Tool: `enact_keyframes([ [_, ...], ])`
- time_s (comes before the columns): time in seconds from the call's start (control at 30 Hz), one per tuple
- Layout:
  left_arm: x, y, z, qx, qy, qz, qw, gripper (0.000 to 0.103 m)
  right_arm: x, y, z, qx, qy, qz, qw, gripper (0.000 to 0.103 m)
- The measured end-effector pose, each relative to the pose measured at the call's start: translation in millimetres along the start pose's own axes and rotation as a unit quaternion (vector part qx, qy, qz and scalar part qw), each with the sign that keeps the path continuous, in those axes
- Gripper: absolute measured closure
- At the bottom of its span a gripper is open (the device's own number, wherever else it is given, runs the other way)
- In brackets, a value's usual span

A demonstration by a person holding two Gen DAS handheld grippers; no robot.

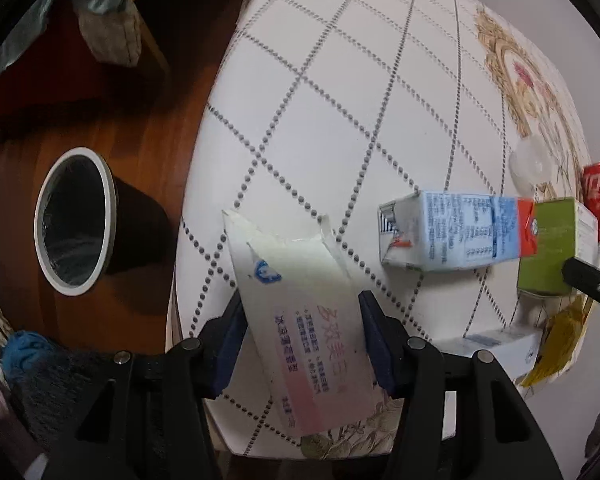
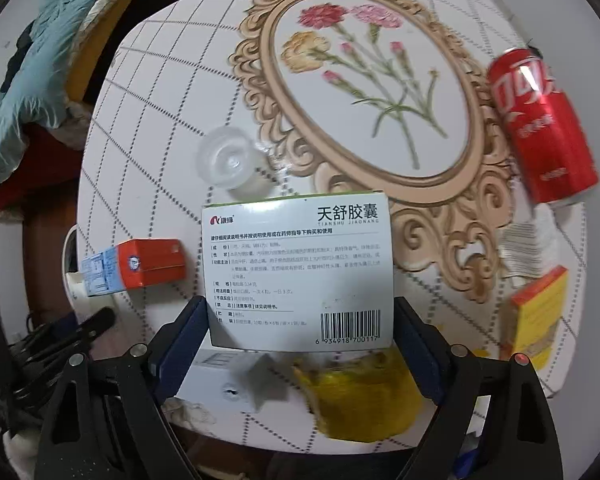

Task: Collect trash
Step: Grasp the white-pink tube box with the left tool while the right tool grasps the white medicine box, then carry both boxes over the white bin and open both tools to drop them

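My left gripper (image 1: 300,340) is shut on a flattened white and pink carton (image 1: 300,312), held above the white table (image 1: 340,100) near its left edge. A dark bin with a white rim (image 1: 76,216) stands on the wooden floor to the left. My right gripper (image 2: 300,332) is shut on a white medicine box with a green edge (image 2: 300,268), also seen in the left wrist view (image 1: 552,248), held above the table. A blue and orange milk carton (image 1: 456,232) lies on the table; it shows in the right wrist view too (image 2: 136,268).
On the table lie a red cola can (image 2: 540,128), a clear plastic cup (image 2: 228,160), a yellow box (image 2: 536,312), a yellow wrapper (image 2: 360,396), a white box (image 2: 228,380) and crumpled paper (image 2: 528,244). Cushions and cloth lie on the far left.
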State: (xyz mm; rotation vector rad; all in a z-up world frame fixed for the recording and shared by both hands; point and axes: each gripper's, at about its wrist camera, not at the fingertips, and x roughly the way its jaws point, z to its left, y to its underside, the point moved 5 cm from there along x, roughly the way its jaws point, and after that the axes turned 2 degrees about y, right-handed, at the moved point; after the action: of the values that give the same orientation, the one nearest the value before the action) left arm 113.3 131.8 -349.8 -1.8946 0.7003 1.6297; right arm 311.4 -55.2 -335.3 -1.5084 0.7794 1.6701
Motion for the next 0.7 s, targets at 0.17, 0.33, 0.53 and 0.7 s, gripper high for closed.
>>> enact_keyframes([
  [0.17, -2, 2, -1, 0.004, -0.014, -0.026, 0.9996, 0.056, 7, -10, 9, 0.006, 0.022, -0.001, 1.000, 0.011],
  [0.33, -18, 4, -10, 0.023, -0.034, -0.064, 0.9971, 0.057, 20, -21, 24, 0.000, 0.049, -0.008, 0.999, 0.011],
  [0.53, -52, 6, -10, 0.041, -0.045, -0.115, 0.9916, 0.058, 17, -17, 35, -0.006, 0.053, -0.031, 0.998, 0.014],
  [0.7, -89, -1, 0, 0.048, -0.041, -0.164, 0.9844, 0.058, -10, -8, 44, -0.003, 0.037, -0.074, 0.997, 0.014],
])
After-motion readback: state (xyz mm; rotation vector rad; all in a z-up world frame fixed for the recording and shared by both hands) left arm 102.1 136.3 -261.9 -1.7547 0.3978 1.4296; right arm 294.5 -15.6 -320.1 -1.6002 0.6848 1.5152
